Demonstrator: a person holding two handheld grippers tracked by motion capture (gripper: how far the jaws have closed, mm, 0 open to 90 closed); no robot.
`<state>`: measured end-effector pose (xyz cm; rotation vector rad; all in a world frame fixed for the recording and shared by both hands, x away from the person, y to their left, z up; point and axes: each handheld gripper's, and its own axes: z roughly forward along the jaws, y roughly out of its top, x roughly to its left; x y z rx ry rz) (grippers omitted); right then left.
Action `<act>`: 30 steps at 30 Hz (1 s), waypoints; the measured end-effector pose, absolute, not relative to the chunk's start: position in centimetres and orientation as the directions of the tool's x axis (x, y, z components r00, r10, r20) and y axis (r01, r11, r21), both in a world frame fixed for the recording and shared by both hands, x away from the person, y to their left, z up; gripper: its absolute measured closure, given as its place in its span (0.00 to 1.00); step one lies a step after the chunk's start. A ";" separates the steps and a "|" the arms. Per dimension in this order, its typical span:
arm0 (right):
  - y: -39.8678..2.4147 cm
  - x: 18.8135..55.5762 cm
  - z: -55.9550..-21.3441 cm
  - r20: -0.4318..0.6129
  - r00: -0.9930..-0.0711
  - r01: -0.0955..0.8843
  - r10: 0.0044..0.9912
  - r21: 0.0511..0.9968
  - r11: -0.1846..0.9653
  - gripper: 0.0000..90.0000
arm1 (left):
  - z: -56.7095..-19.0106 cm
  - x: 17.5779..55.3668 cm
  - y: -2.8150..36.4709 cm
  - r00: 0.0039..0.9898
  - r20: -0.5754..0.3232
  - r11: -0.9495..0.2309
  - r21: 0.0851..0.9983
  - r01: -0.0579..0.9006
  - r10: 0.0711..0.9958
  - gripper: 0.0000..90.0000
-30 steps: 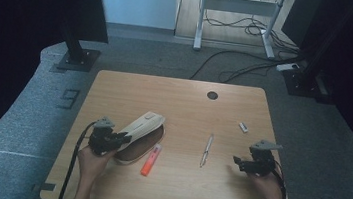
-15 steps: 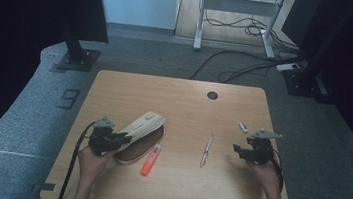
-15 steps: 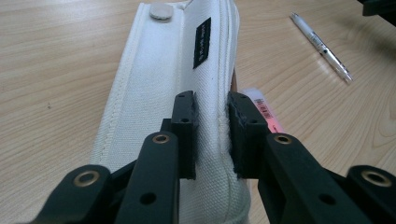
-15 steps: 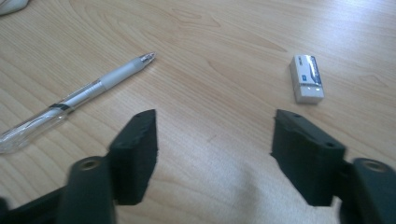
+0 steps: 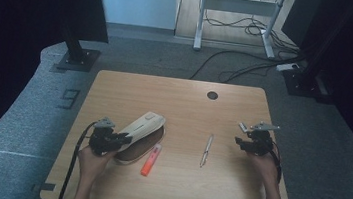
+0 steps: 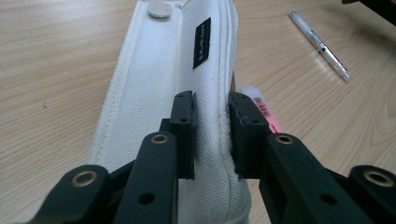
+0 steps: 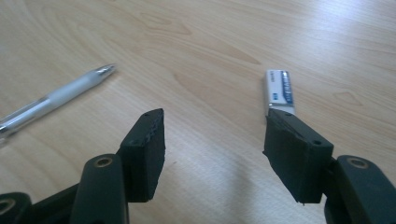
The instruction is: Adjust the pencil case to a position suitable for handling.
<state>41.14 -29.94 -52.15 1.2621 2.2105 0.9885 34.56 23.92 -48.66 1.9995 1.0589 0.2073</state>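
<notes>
Wooden table, left gripper clamping cloth pouch, right gripper released (closing), probably eraser beyond.

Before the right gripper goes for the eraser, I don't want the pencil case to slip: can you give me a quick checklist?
1. Left gripper clamped on the white pencil case: ok, pads pinch its edge.
2. Right gripper free: ok, nothing between its jaws, which have just been closing.
3. Eraser lined up between the jaws: not ok, it lies ahead of the right-hand jaw.
4. Pen out of the path: ok, off to the side.
5. Orange marker clear of the case: cannot tell.
</notes>
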 end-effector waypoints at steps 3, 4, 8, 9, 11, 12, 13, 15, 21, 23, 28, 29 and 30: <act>-30.2 41.6 -52.2 -0.002 -0.495 0.576 0.869 0.748 0.329 0.42 | -48.7 34.6 23.9 0.631 -0.226 -0.288 0.742 0.605 0.742 0.81; -30.4 41.9 -52.2 0.000 -0.492 0.578 0.871 0.747 0.327 0.42 | -48.7 34.6 23.9 0.631 -0.226 -0.288 0.742 0.605 0.742 0.81; -30.6 42.6 -52.3 -0.007 -0.479 0.584 0.878 0.744 0.325 0.43 | -48.7 34.6 23.9 0.633 -0.227 -0.289 0.743 0.604 0.740 0.81; -30.7 42.8 -52.4 -0.012 -0.474 0.590 0.880 0.738 0.328 0.43 | -48.7 34.6 23.9 0.634 -0.226 -0.290 0.743 0.603 0.740 0.81; -30.8 43.1 -52.5 -0.014 -0.462 0.598 0.887 0.734 0.323 0.45 | -48.7 34.6 23.9 0.635 -0.225 -0.293 0.743 0.602 0.739 0.81; -30.8 43.3 -52.5 -0.011 -0.462 0.600 0.887 0.732 0.322 0.46 | -48.8 34.6 23.9 0.636 -0.225 -0.292 0.743 0.602 0.738 0.81; -30.8 43.4 -52.6 -0.013 -0.461 0.602 0.887 0.729 0.324 0.47 | -48.8 34.6 23.8 0.636 -0.226 -0.293 0.743 0.602 0.737 0.81; -30.9 43.8 -52.6 -0.017 -0.458 0.607 0.889 0.724 0.327 0.49 | -48.8 34.6 23.8 0.637 -0.225 -0.294 0.743 0.602 0.737 0.81; -31.0 44.8 -52.6 -0.016 -0.448 0.617 0.894 0.718 0.322 0.55 | -48.8 34.6 23.8 0.638 -0.225 -0.295 0.742 0.602 0.737 0.81; -31.0 45.1 -52.6 -0.013 -0.444 0.622 0.896 0.716 0.318 0.56 | -48.8 34.6 23.8 0.637 -0.225 -0.294 0.743 0.602 0.737 0.81; -31.1 45.9 -52.7 -0.014 -0.431 0.637 0.902 0.704 0.315 0.57 | -48.7 34.6 23.8 0.638 -0.225 -0.294 0.743 0.601 0.736 0.81; -31.1 46.1 -52.7 -0.016 -0.431 0.639 0.902 0.701 0.318 0.58 | -48.7 34.6 23.8 0.638 -0.225 -0.294 0.743 0.601 0.736 0.81; -31.2 46.2 -52.8 -0.018 -0.431 0.639 0.902 0.699 0.319 0.58 | -48.7 34.6 23.8 0.638 -0.226 -0.294 0.743 0.601 0.736 0.81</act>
